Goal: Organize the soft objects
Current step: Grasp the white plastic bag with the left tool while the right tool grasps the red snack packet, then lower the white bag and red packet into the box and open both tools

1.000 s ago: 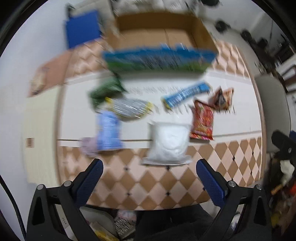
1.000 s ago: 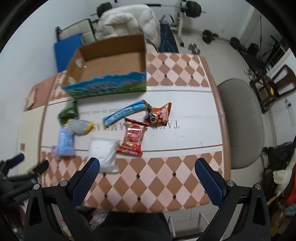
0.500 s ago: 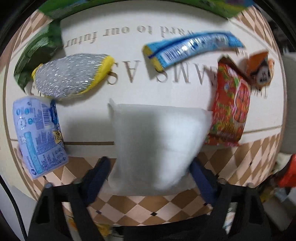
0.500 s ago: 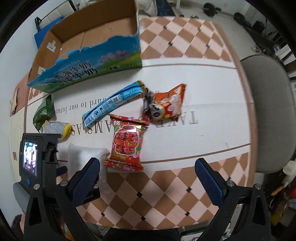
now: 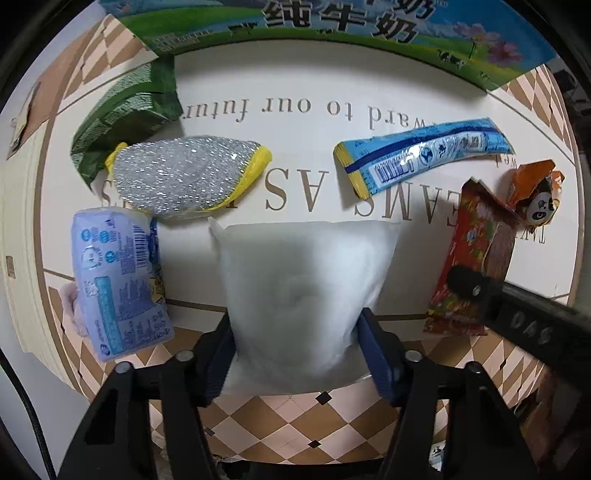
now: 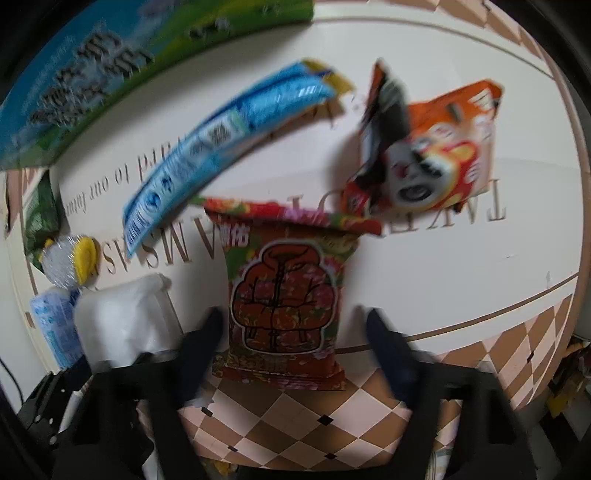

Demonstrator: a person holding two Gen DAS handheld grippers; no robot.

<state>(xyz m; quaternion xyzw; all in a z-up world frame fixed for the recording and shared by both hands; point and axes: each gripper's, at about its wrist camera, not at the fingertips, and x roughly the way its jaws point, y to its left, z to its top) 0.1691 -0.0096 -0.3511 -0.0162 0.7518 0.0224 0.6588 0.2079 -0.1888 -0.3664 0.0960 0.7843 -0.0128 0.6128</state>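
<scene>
A puffy white bag point(image 5: 306, 288) lies at the table's near edge. My left gripper point(image 5: 295, 317) points straight down over it, and its blue pads point(image 5: 221, 347) are closing and pinch the bag's lower sides. A red snack bag point(image 6: 284, 288) lies between the fingers of my right gripper point(image 6: 293, 315). Those jaws are closing too; the left pad is at the bag's edge, and the right pad point(image 6: 380, 332) stands apart from it. The right gripper's finger point(image 5: 517, 310) crosses the red bag point(image 5: 476, 251) in the left wrist view.
On the lettered cloth point(image 5: 295, 110) lie a green packet point(image 5: 125, 110), a silver and yellow scrubber point(image 5: 184, 177), a blue tissue pack point(image 5: 118, 280), a long blue packet point(image 5: 424, 155) and an orange panda snack point(image 6: 432, 155). A printed cardboard box point(image 5: 332, 22) stands behind them.
Both grippers have dropped close to the table. The left jaws have narrowed onto the white bag. The right jaws have narrowed around the red snack bag.
</scene>
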